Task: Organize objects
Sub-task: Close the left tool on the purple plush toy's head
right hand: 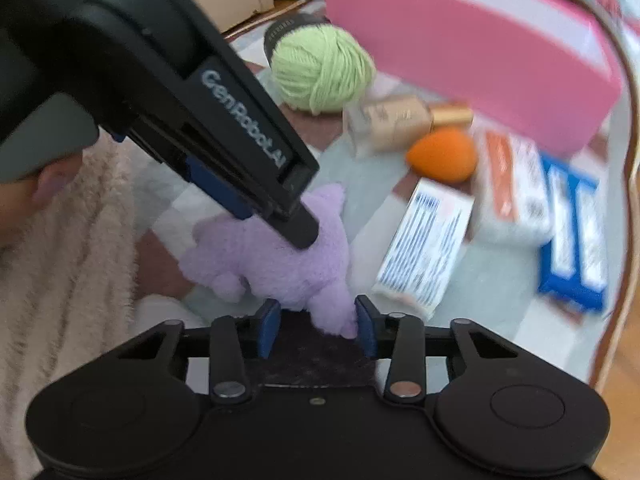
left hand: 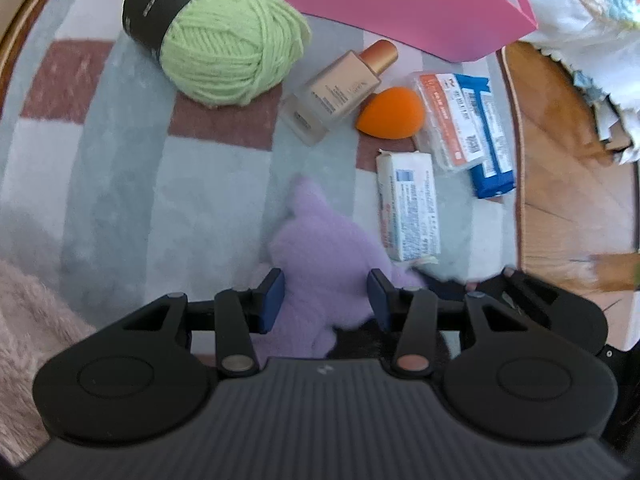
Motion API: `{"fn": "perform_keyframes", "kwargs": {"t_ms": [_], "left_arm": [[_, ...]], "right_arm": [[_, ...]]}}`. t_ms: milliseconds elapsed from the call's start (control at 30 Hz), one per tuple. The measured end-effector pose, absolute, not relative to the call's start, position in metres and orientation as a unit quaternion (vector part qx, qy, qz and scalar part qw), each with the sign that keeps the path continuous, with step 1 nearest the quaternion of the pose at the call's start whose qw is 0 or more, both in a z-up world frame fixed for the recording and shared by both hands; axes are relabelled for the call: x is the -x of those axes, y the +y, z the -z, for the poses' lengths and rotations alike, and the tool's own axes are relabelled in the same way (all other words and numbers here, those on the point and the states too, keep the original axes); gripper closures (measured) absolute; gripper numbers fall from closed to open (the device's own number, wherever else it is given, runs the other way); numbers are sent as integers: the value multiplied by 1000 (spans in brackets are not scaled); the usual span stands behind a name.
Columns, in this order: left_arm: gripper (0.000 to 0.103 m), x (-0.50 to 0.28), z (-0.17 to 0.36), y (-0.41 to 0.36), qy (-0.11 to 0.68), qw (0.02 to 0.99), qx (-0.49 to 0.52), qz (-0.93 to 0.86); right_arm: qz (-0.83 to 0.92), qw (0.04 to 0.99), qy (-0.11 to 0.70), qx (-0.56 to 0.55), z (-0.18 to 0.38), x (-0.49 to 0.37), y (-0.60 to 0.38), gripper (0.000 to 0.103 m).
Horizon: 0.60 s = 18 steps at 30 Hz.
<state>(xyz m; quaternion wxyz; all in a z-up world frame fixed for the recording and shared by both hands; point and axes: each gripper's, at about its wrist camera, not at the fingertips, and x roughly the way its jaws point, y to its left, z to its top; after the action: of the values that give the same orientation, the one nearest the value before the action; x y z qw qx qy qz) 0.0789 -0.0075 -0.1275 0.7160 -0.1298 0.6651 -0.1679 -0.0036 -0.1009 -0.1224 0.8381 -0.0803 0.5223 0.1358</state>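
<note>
Altogether three boxes [left hand: 408, 206] (one plush [left hand: 320, 256])

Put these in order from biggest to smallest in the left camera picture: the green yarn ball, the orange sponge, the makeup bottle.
1. The green yarn ball looks biggest.
2. The makeup bottle comes next.
3. The orange sponge looks smallest.
All three lie at a similar distance on the rug, so the order seems reliable.
</note>
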Motion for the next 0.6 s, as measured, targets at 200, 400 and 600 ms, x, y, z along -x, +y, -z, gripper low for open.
{"fn": "perform_keyframes", "kwargs": {"t_ms": [200,400,600], "left_arm": [[60,-79,129,2,657,717,170,158],[60,-80,130,6,647,729,176,138],[63,-74,138,0,654,720,183,140]], "right_arm": [[-44,870,478,114,110,-13,-104,61],[-68,860,506,-8,109,-12,-125,58],[-145,825,540,-83,125,-3,-118,53]]}}
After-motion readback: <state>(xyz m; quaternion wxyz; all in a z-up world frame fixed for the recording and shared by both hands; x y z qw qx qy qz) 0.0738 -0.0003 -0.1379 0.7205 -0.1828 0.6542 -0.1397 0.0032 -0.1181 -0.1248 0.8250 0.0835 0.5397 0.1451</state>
